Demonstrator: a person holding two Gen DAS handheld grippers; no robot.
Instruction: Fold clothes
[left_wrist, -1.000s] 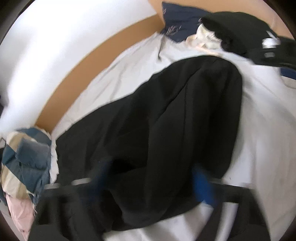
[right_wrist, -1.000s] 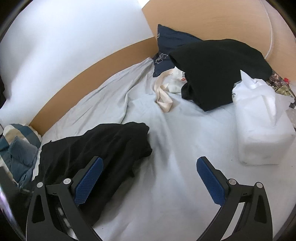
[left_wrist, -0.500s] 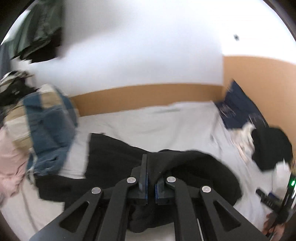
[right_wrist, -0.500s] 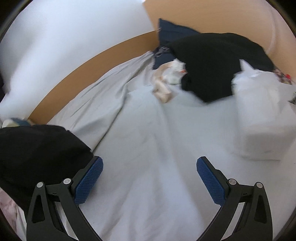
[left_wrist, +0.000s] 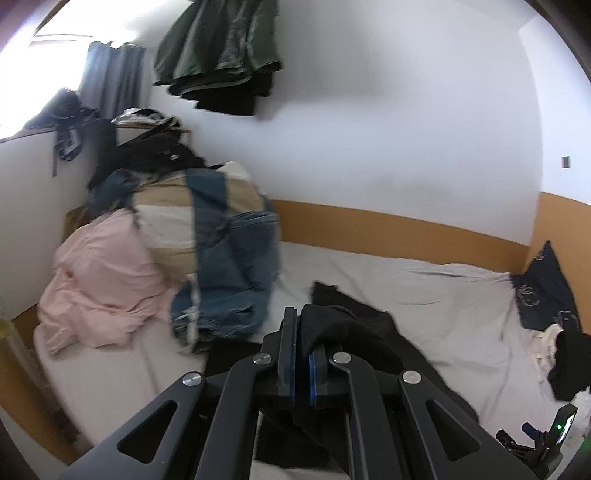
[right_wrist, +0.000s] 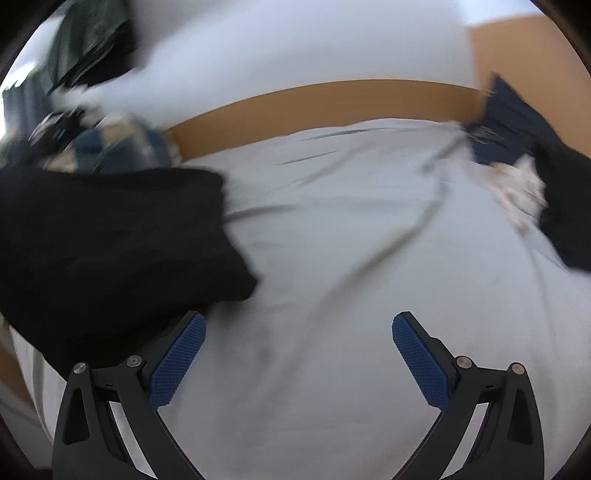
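A black garment (left_wrist: 365, 332) trails across the pale bed sheet (left_wrist: 424, 288), and my left gripper (left_wrist: 303, 332) is shut on a fold of it, lifting that part off the bed. In the right wrist view the same black garment (right_wrist: 110, 240) hangs blurred at the left, just beyond my left blue pad (right_wrist: 177, 363). My right gripper (right_wrist: 295, 354) stands open above the sheet (right_wrist: 351, 240) with nothing between its fingers.
A heap of pink, blue and beige bedding (left_wrist: 166, 266) fills the left end of the bed. A navy pillow (left_wrist: 543, 288) and more dark and cream clothes (left_wrist: 565, 354) lie at the right. Green jackets (left_wrist: 218, 48) hang on the wall. A wooden rail (right_wrist: 314, 107) borders the bed.
My left gripper shut on the black garment and lifted it, swinging up and left toward the bedding heap. The right gripper stayed open and swung left; the tissue pack left its view.
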